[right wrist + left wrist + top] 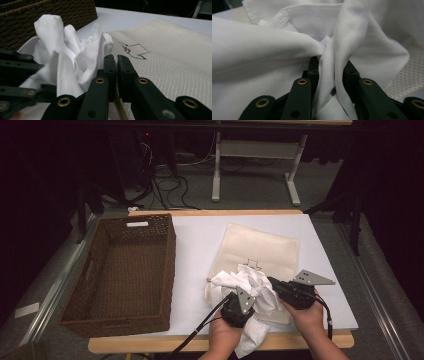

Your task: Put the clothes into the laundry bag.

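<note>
Left tool (243, 301) clamped on bunched fold of white shirt (252, 282), likely to feed it into mesh bag (262, 251); shirt lies crumpled on bag's near left end at table's (200, 232) near edge, part hanging over it

Right tool (116, 66) pinched together on bag's near zip edge, probably holding mouth steady or open

Wicker basket (125, 270) at left, well apart, empty

Obstacle: shirt's bulk heaped over bag mouth; two tools close together, little room

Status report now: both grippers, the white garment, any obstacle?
Left gripper shut on white garment. Right gripper shut on mesh bag edge. Wicker basket apart, left.
</note>
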A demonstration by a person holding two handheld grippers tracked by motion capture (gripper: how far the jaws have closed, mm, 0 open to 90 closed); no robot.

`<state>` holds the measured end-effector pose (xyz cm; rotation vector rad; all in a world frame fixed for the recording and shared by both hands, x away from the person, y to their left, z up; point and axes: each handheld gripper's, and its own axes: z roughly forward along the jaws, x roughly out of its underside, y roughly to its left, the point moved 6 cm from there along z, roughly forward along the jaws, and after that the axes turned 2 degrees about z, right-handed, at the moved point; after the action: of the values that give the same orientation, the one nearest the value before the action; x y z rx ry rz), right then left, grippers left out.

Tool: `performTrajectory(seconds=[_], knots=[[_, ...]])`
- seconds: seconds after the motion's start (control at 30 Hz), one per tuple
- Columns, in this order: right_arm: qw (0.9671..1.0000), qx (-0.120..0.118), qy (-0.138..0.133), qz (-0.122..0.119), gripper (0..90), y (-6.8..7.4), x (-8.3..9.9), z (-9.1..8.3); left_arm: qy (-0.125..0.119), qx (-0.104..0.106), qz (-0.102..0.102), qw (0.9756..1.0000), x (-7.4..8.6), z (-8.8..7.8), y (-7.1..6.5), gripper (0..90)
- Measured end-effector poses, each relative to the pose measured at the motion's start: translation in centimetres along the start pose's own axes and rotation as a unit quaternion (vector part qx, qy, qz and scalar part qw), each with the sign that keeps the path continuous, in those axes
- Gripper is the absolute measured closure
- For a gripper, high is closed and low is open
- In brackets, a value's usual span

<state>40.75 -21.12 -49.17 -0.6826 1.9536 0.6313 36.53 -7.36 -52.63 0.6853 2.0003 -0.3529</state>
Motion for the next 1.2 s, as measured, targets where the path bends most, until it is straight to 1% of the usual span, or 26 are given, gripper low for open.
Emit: performTrajectory(seconds=[0.07,0.1,0.17,0.23,0.27,0.3,0.33,0.4,0.53,0.57,0.63,0.7,0.73,0.8,0.83,0.87,0.9,0.93,1.0,1.03,1.07,1.1,1.13,1.17,1.2], knots=[[1.0,-0.001,-0.001,0.001,87.3,0.0,0.0,0.0,0.008,-0.003,-0.006,0.9999,0.1,0.6,0.1,74.3],[1.0,0.0,-0.002,0.002,87.3,0.0,-0.1,-0.1,0.008,-0.003,-0.006,0.9999,0.1,0.6,0.1,74.3],[1.0,0.0,-0.004,0.002,87.4,0.0,-0.1,-0.2,0.014,-0.008,-0.01,0.9998,0.1,1.1,0.3,74.3],[1.0,-0.002,-0.006,0.002,87.3,0.1,-0.2,-0.3,0.018,-0.015,-0.02,0.9995,0.2,1.7,0.5,74.0],[1.0,-0.002,-0.006,0.002,87.3,0.1,-0.2,-0.3,0.018,-0.015,-0.02,0.9995,0.2,1.7,0.5,73.9],[1.0,-0.004,-0.008,0.001,87.4,0.1,-0.3,-0.4,0.021,-0.018,-0.027,0.9993,0.2,2.1,0.7,73.6],[1.0,-0.004,-0.008,0.001,87.4,0.1,-0.3,-0.4,0.021,-0.018,-0.027,0.9993,0.2,2.1,0.7,73.3],[0.9999,-0.004,-0.011,0.0,87.4,0.2,-0.3,-0.5,0.022,-0.024,-0.026,0.9991,0.4,2.5,0.7,72.7],[0.9998,-0.01,-0.015,-0.001,87.4,0.3,-0.4,-0.6,0.026,-0.031,-0.046,0.9981,0.7,3.0,1.0,70.7],[0.9998,-0.01,-0.015,-0.001,87.4,0.3,-0.4,-0.6,0.026,-0.031,-0.046,0.9981,0.7,3.0,1.0,70.1],[0.9998,-0.01,-0.016,-0.004,87.5,0.4,-0.4,-0.6,0.024,-0.039,-0.055,0.9975,0.7,3.2,0.9,68.3],[0.9999,-0.009,-0.014,-0.003,87.5,0.4,-0.4,-0.6,0.023,-0.035,-0.053,0.9977,0.7,3.0,0.9,66.0],[0.9999,-0.007,-0.013,-0.004,87.5,0.4,-0.3,-0.6,0.018,-0.03,-0.056,0.9978,0.7,2.9,0.9,63.2],[0.9999,-0.003,-0.01,-0.004,87.7,0.2,-0.2,-0.6,0.013,-0.02,-0.053,0.9983,0.6,2.5,0.8,57.2],[1.0,-0.004,-0.007,-0.005,87.7,0.2,-0.1,-0.5,0.013,-0.02,-0.053,0.9983,0.6,2.5,0.8,54.1],[1.0,-0.004,-0.006,-0.004,87.7,0.2,-0.1,-0.5,0.009,-0.011,-0.047,0.9988,0.6,2.1,0.7,50.6],[1.0,-0.005,-0.006,-0.005,87.8,0.2,-0.1,-0.5,0.009,-0.009,-0.039,0.9992,0.6,1.8,0.6,48.4],[1.0,-0.007,-0.005,-0.004,87.8,0.2,-0.1,-0.5,0.009,-0.009,-0.039,0.9992,0.6,1.8,0.6,46.6],[1.0,-0.004,-0.004,-0.004,87.8,0.2,0.0,-0.5,-0.009,-0.002,-0.037,0.9993,0.2,0.7,0.3,43.1],[1.0,-0.004,-0.004,-0.005,87.8,0.2,0.0,-0.5,-0.019,-0.001,-0.037,0.9991,0.0,0.4,0.2,41.8],[1.0,-0.004,-0.004,-0.005,87.8,0.2,0.0,-0.5,-0.019,-0.001,-0.037,0.9991,0.0,0.4,0.2,41.5],[1.0,-0.004,-0.003,-0.002,87.8,0.2,0.0,-0.4,-0.036,0.0,-0.029,0.9989,-0.5,-0.5,0.0,41.9],[1.0,-0.004,-0.003,-0.002,87.8,0.2,0.0,-0.4,-0.036,0.0,-0.029,0.9989,-0.5,-0.5,0.0,42.4],[1.0,-0.004,-0.003,0.001,87.9,0.2,0.0,-0.4,-0.042,0.001,-0.027,0.9988,-0.8,-0.9,-0.2,42.4],[1.0,-0.004,-0.002,0.001,87.8,0.2,0.0,-0.3,-0.046,0.004,-0.026,0.9986,-1.0,-1.2,-0.2,45.2]])
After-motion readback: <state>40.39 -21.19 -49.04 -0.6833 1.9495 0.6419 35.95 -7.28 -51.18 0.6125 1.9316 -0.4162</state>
